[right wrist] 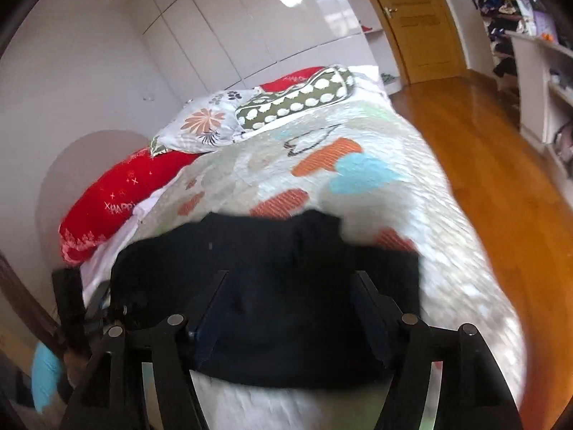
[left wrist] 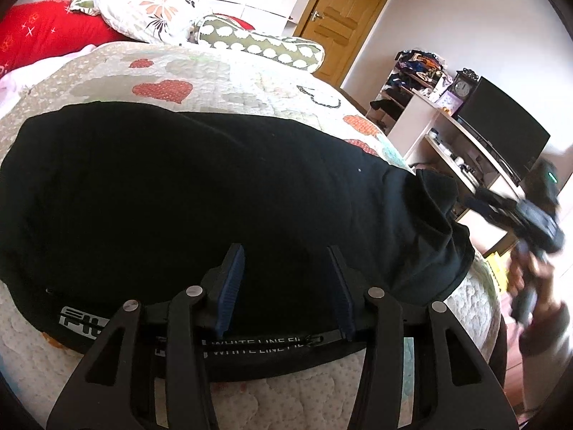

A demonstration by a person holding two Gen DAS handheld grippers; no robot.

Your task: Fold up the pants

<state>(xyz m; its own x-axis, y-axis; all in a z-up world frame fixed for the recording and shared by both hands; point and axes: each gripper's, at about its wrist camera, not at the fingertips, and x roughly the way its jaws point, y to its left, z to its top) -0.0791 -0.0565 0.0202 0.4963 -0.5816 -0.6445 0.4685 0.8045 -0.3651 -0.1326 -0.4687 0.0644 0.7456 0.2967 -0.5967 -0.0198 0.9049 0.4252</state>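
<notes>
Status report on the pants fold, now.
Left gripper open over the pants. Right gripper open over the pants' other end. Pants bunched on the quilt. Nothing in the way.

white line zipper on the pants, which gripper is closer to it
Left. The left gripper hangs right over the zipper at the pants' near edge; the right gripper is off past their far right end.

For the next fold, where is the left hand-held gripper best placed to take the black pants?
Probably the near hem of the black pants, at the zipper strip. It lies flat along the bed's near edge, just below the open left hand-held gripper; come from the near side, low.
</notes>
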